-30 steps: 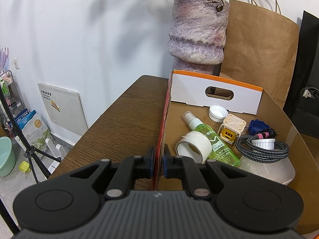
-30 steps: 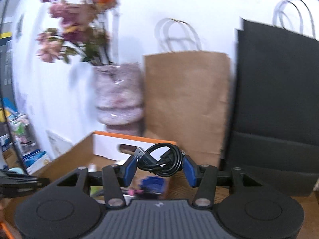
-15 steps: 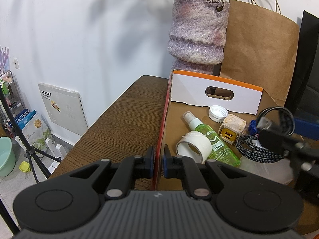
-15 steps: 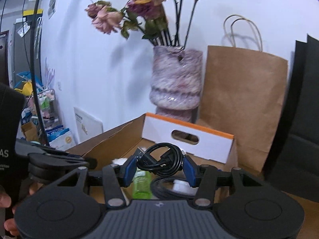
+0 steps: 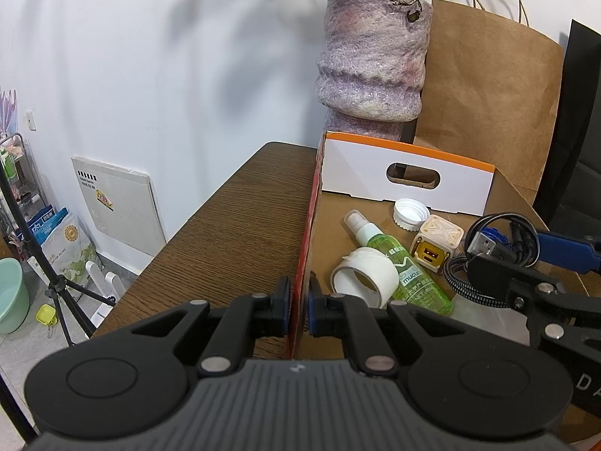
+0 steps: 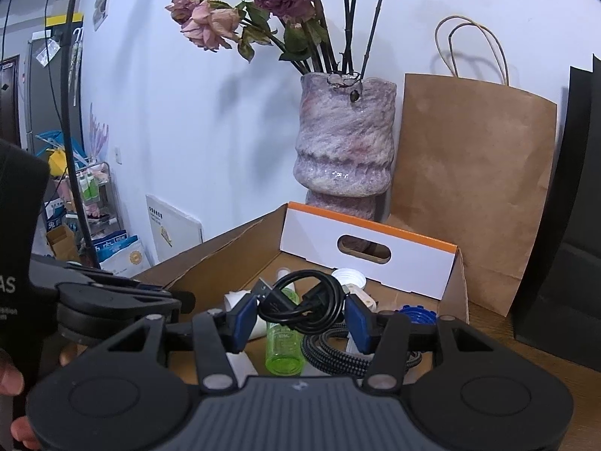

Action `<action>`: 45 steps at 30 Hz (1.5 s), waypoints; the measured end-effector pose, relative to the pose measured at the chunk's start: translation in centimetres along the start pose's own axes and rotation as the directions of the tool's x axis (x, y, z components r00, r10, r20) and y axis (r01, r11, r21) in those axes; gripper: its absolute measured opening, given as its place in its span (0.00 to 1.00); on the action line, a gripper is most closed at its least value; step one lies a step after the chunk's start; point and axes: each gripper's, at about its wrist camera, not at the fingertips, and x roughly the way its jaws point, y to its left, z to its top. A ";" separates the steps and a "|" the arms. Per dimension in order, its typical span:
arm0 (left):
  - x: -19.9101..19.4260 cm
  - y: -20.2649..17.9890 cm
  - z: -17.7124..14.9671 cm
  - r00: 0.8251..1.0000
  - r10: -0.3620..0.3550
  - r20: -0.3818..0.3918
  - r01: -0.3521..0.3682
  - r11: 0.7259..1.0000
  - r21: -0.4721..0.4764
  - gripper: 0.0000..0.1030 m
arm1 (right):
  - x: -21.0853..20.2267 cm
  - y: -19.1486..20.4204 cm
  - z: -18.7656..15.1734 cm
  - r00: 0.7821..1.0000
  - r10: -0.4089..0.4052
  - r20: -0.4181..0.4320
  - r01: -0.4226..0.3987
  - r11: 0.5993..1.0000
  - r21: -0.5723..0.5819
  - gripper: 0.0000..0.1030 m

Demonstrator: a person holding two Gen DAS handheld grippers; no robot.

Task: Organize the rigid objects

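Observation:
An open cardboard box [image 5: 405, 188] stands on the wooden table [image 5: 233, 218]. My left gripper [image 5: 298, 300] is shut on the box's left wall, one pad on each side. My right gripper [image 6: 300, 317] is shut on a coiled black USB cable [image 6: 300, 300] and hangs over the right part of the box; in the left wrist view that cable [image 5: 499, 233] shows at the right edge. In the box lie a green spray bottle [image 5: 405, 267], a white tape roll [image 5: 366, 276], a white cap [image 5: 411, 214], a beige cube charger [image 5: 437, 240] and a braided cable [image 5: 462, 282].
A purple vase [image 6: 345, 139] with dried roses stands right behind the box. A brown paper bag [image 6: 473, 173] and a black bag [image 6: 578, 203] lean at the back right. Left of the table, the floor holds a tripod [image 5: 56, 282] and clutter.
My right gripper has carried the black cable leftward from in front of the bags to above the box, and has come into the left wrist view. The left gripper kept still on the wall.

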 end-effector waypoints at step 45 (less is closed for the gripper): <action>-8.7 -1.5 -0.1 0.973 -0.019 0.229 0.006 0.998 0.061 1.00 | -8.0 -1.2 -0.9 0.990 -0.101 0.098 0.097 0.994 0.046 1.00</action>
